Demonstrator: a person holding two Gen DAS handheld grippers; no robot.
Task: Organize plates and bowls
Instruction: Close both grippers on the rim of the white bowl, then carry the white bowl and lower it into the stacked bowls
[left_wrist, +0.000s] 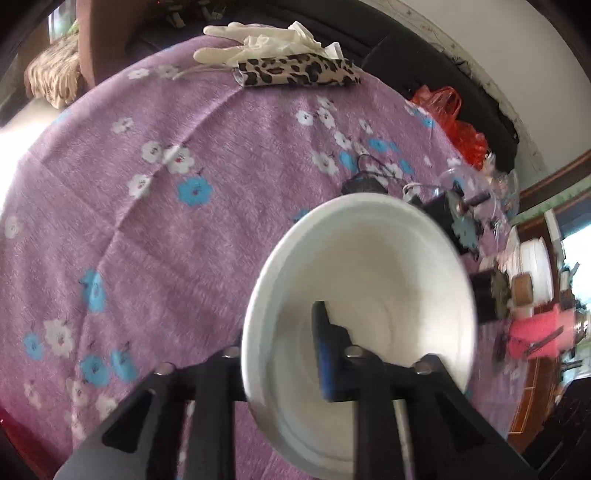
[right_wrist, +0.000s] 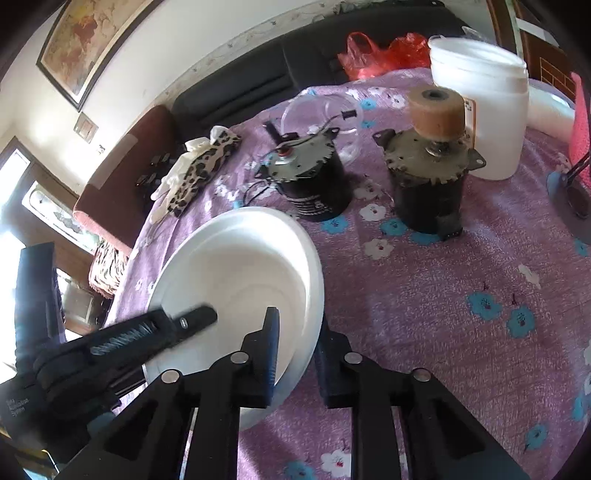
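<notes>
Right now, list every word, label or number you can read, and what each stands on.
White print on the left gripper's black body: too small and blurred to read.
White markings on the nearer black motor: not legible.
Tag beside the white bucket: unreadable.
Nothing else carries text.

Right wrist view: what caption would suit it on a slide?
Both tongs grip the rim of a white bowl on a floral purple tablecloth, two old motors behind.

A home living room: floral tablecloth (right_wrist: 424, 295), dark sofa (right_wrist: 236, 85) at top, framed picture (right_wrist: 85, 40) upper left.
</notes>
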